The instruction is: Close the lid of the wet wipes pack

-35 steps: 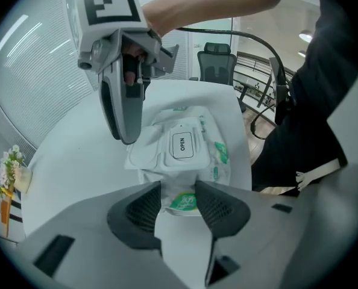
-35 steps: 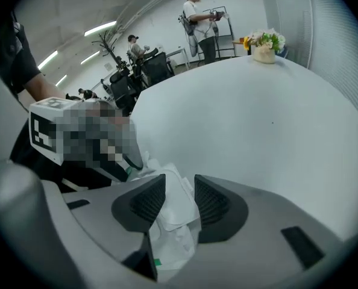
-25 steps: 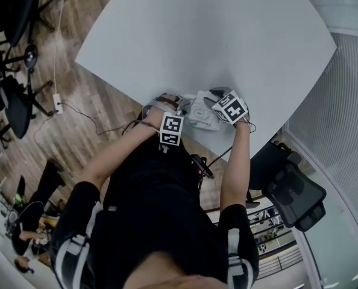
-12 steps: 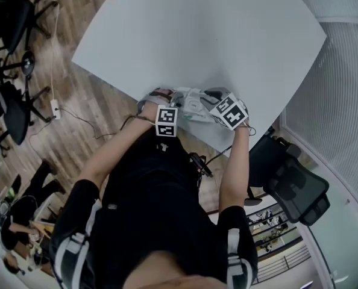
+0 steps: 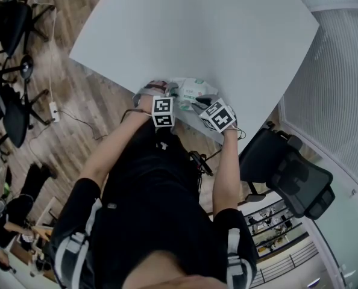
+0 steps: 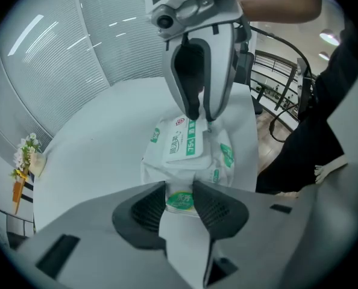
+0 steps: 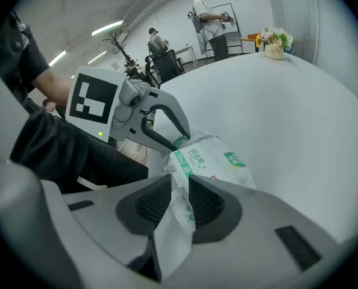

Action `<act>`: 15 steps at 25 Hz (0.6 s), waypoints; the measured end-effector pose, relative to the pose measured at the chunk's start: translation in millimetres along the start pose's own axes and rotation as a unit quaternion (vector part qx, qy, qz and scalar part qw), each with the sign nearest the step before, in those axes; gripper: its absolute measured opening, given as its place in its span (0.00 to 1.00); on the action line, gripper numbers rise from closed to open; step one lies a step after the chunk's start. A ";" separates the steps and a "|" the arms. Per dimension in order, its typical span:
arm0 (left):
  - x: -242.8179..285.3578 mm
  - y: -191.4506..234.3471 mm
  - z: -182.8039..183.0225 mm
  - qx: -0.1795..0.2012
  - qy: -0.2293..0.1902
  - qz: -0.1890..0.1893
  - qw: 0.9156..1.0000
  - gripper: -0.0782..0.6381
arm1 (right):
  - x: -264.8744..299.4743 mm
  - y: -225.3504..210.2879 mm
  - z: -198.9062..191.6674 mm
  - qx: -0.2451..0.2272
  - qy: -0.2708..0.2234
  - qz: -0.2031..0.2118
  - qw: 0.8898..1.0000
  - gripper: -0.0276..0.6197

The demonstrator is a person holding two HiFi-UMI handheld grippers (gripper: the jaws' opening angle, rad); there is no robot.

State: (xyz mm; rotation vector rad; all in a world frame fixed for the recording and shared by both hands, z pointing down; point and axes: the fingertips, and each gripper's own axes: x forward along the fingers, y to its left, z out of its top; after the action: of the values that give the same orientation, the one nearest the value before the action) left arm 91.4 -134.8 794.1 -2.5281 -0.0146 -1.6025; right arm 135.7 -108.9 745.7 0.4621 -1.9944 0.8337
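Grey plastic nearest us: the left hand-held gripper (image 6: pixel 180 198) was closing, its pads already against the near end of the wet wipes pack (image 6: pixel 220 160), a green label between them. The right hand-held gripper (image 7: pixel 174 200) was closing too, pinching crinkled film at the opposite end. A second before, both had stood wider, and the right one had sat farther out over the pack; it had since drawn in toward us. Between the two, the lid (image 6: pixel 182 142) lay flat-looking on the pack's top; we could not tell whether it had latched. We judged the pressing likely done and the pack now merely steadied. It rested near the close edge of the white surface (image 5: pixel 215 35). An office chair (image 5: pixel 287 176) stood off to the right.
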 end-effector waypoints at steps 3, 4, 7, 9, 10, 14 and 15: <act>-0.4 -1.2 1.1 -0.012 -0.001 0.003 1.000 0.33 | 6.7 -0.4 -7.5 0.024 -0.002 -0.030 0.999 0.18; -0.3 -1.2 1.1 -0.016 0.000 0.003 1.000 0.33 | 8.1 -1.7 -8.9 0.031 -0.001 -0.043 0.999 0.16; -0.3 -0.3 -0.6 -0.025 0.002 0.006 1.000 0.32 | 14.2 -2.2 -8.4 0.044 -0.001 -0.074 0.996 0.14; -0.5 -0.3 -0.7 -0.026 0.001 0.008 1.000 0.32 | 18.9 -1.2 -8.5 0.040 0.007 -0.087 0.995 0.14; -0.5 -0.3 -0.1 -0.027 0.000 0.009 1.000 0.32 | 20.5 -1.9 -9.1 0.034 0.013 -0.095 0.995 0.14; -1.3 0.5 0.6 -0.031 -0.006 0.004 0.999 0.32 | 26.6 -2.9 -10.7 0.026 0.031 -0.114 0.993 0.14; -2.0 -0.4 0.7 -0.033 -0.007 0.003 0.999 0.32 | 27.6 -2.0 -11.8 0.025 0.035 -0.118 0.992 0.14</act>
State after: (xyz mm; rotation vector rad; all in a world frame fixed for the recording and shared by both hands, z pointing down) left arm 91.1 -134.2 792.1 -2.5853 0.0449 -1.6076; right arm 129.4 -101.9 774.3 0.6747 -1.8162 0.7419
